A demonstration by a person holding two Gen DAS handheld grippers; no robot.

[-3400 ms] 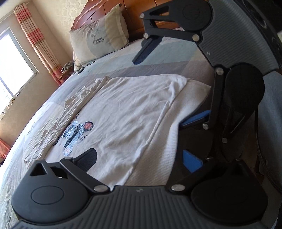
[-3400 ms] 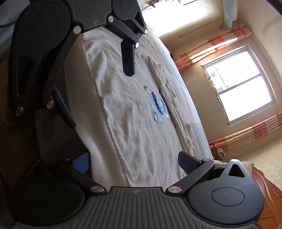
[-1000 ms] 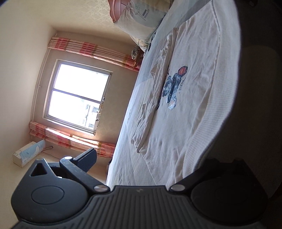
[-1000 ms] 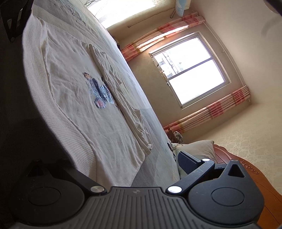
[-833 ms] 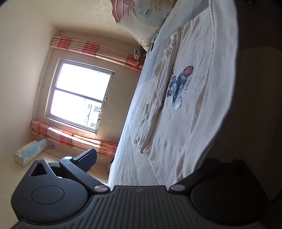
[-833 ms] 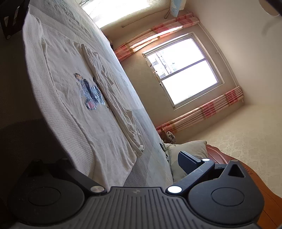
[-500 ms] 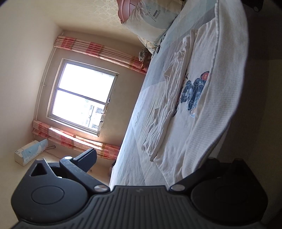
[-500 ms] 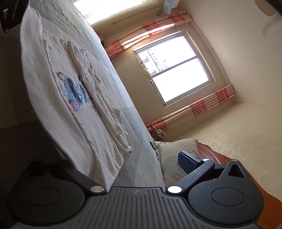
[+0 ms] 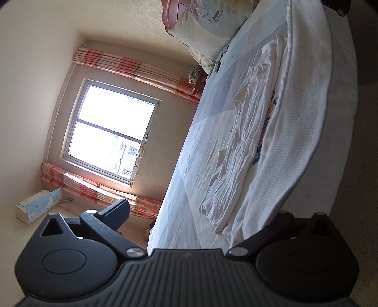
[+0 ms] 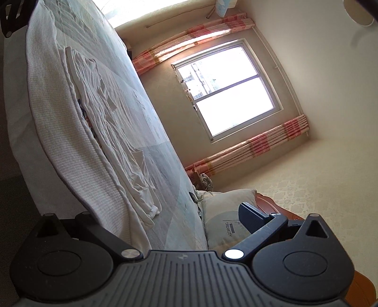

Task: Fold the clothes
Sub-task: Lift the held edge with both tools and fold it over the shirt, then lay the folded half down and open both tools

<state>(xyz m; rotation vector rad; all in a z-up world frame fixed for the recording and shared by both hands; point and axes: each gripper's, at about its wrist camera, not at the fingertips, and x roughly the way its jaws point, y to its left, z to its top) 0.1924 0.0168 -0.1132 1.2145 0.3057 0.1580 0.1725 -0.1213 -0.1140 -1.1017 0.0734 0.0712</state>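
white t-shirt [image 9: 238,151] is thin, light, limp cloth, so it'll sag and crease; best pinched at a hem or a sleeve edge. it lies on the bed [image 9: 200,141], far side folded over the print, ahead of both grippers. left gripper [image 9: 208,219] and right gripper [image 10: 165,222] both spread wide, holding nothing, low by the bed's near edge.

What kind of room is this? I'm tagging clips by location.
A bedroom, most likely: a bed with a white T-shirt on it, a pillow against a wooden headboard, and a curtained window.
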